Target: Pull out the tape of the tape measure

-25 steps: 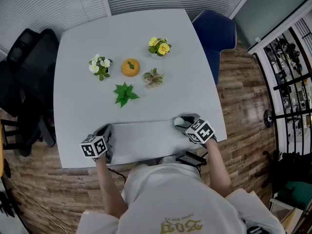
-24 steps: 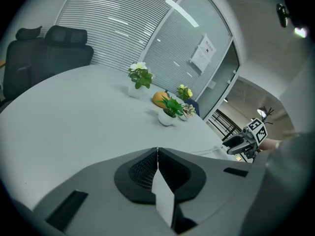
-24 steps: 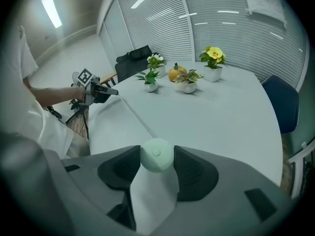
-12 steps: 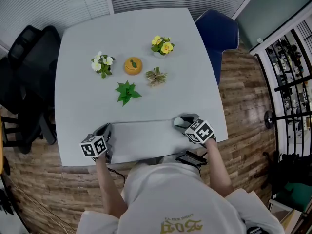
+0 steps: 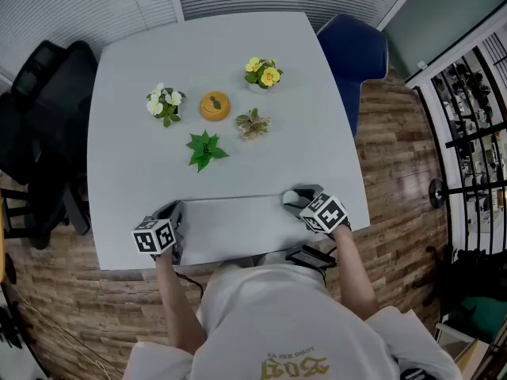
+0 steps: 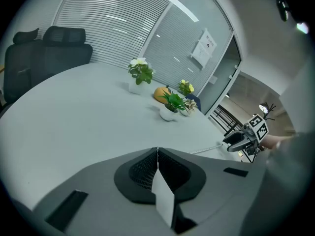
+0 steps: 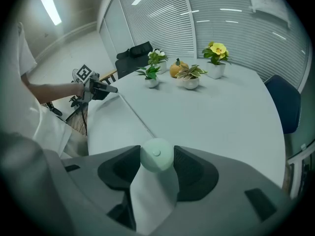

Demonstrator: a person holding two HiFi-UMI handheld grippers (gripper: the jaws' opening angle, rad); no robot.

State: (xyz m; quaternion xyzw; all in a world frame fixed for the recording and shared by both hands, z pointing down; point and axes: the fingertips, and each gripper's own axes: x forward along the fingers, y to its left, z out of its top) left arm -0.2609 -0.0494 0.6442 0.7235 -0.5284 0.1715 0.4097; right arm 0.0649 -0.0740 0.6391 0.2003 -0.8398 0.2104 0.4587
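Note:
The tape measure's round pale case [image 7: 156, 155] sits between the jaws of my right gripper [image 7: 157, 167], which is shut on it near the table's front right edge [image 5: 295, 199]. From it the thin tape [image 5: 234, 199] runs straight left across the table [image 5: 142, 101] to my left gripper [image 5: 176, 210]. My left gripper [image 6: 157, 155] is shut on the tape's end, and a white strip hangs below its closed jaws. The tape [image 7: 135, 113] is stretched out between the two. Each gripper appears in the other's view: the right gripper [image 6: 242, 140] and the left gripper [image 7: 101, 89].
Three small potted plants [image 5: 204, 150] [image 5: 164, 103] [image 5: 262, 74], a fourth pale one [image 5: 252, 124] and an orange pumpkin-shaped object [image 5: 215, 106] stand in the table's far half. A blue chair [image 5: 352, 54] is at the right, black chairs [image 5: 40, 109] at the left.

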